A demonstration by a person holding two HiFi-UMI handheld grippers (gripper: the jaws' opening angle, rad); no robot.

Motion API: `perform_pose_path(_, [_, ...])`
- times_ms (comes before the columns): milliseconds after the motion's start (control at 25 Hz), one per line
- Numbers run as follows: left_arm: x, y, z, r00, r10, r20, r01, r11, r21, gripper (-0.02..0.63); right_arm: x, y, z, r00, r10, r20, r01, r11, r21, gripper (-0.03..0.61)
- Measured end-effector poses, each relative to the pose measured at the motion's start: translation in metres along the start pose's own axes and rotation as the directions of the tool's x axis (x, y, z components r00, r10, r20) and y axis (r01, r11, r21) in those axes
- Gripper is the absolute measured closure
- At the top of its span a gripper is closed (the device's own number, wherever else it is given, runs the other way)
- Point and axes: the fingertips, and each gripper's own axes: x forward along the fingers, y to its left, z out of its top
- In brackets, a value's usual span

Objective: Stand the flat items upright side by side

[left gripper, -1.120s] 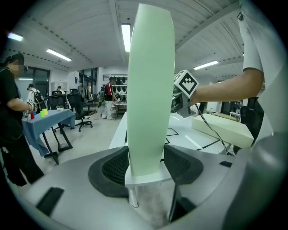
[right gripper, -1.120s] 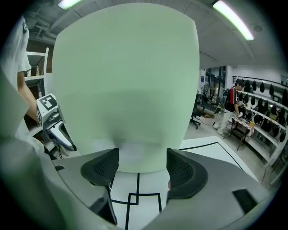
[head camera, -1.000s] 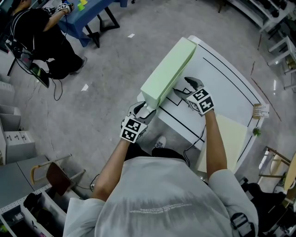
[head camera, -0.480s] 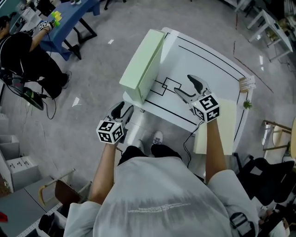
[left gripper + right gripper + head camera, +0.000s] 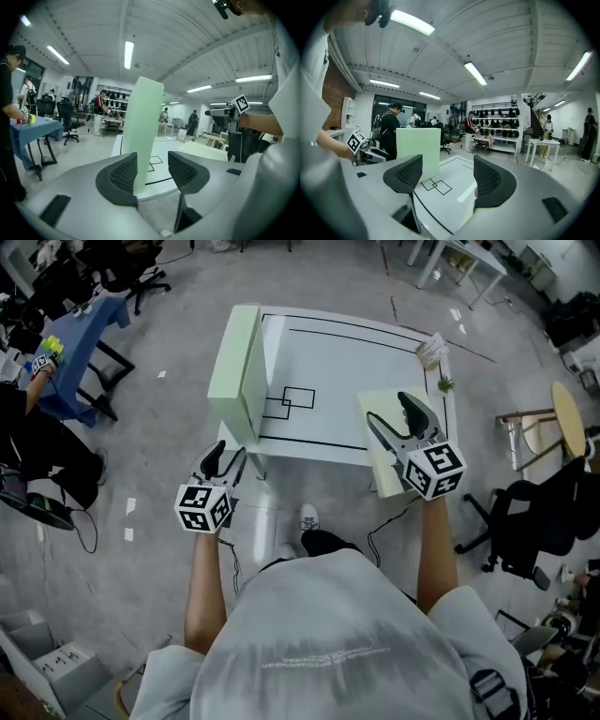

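A pale green foam board (image 5: 234, 362) stands on its long edge along the left side of the white table (image 5: 337, 371). A pale yellow board (image 5: 398, 460) lies flat at the table's near right corner. My left gripper (image 5: 223, 463) hangs just off the table's near left corner, short of the green board's end. Its jaws are open with nothing pressed between the pads; the green board (image 5: 145, 126) shows beyond them. My right gripper (image 5: 403, 420) hovers open over the yellow board. From it I see the green board (image 5: 419, 150) across the table.
Black lines and two small squares (image 5: 286, 401) mark the tabletop. A small plant and a tag (image 5: 434, 351) sit at the far right corner. A black chair (image 5: 534, 521) and a round table (image 5: 567, 418) stand to the right, a blue table (image 5: 75, 343) to the left.
My left gripper has come away from the green board's near end and drawn back off the table. My right gripper has shifted right, over the yellow board. The green board stays upright.
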Motion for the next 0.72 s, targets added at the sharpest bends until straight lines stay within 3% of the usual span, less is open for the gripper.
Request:
perform_pose_path(200, [0.010,-0.058,0.011,0.991,-0.133,0.007,0.133,0.990,0.045,0.394,-0.075,0.005,-0.026,0.993,-0.098,-0.060,0.100,0.994,0.032,0.234])
perform_pose_path(440, [0.031,-0.137,0.015,0.959,-0.282,-0.017,0.282,0.957,0.062,0.394,-0.146,-0.007,-0.058,0.974,-0.185,-0.131,0.200,0.973,0.111,0.295])
perform_pose_path(720, [0.069,-0.228,-0.008,0.908,-0.408,-0.095,0.404,0.913,-0.065,0.394,-0.185,-0.062,-0.107,0.959,-0.211,-0.190,0.252,0.940,0.231,0.310])
